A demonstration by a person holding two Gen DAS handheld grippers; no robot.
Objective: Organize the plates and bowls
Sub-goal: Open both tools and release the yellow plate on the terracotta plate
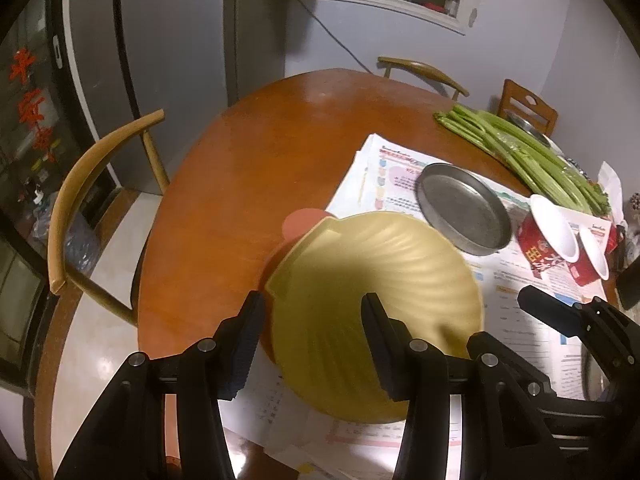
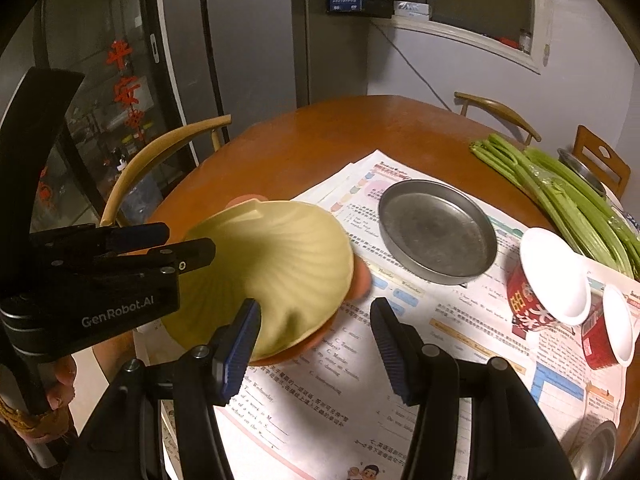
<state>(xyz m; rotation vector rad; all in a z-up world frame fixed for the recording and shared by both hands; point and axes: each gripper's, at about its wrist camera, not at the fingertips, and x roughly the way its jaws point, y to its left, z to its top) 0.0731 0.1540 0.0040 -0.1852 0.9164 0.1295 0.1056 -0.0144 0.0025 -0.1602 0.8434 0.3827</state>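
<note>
shell plate (image 1: pixel 376 280): light, stiff, slick, take its rim | left tool (image 1: pixel 312 312): your jaws straddle the rim, unclamped | right tool (image 2: pixel 316 320): apart, empty

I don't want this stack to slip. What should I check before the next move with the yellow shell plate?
1. Left tongs straddle the rim of the yellow shell plate: ok.
2. Pads pressing on that rim: not ok, a gap shows.
3. Right tongs open and empty: ok.
4. Shell plate lying flat on the orange plate: cannot tell, the shell plate is blurred.
5. Steel pan empty: ok.
6. Larger red bowl and smaller red bowl upright: not ok, both lie tipped on the papers.
</note>
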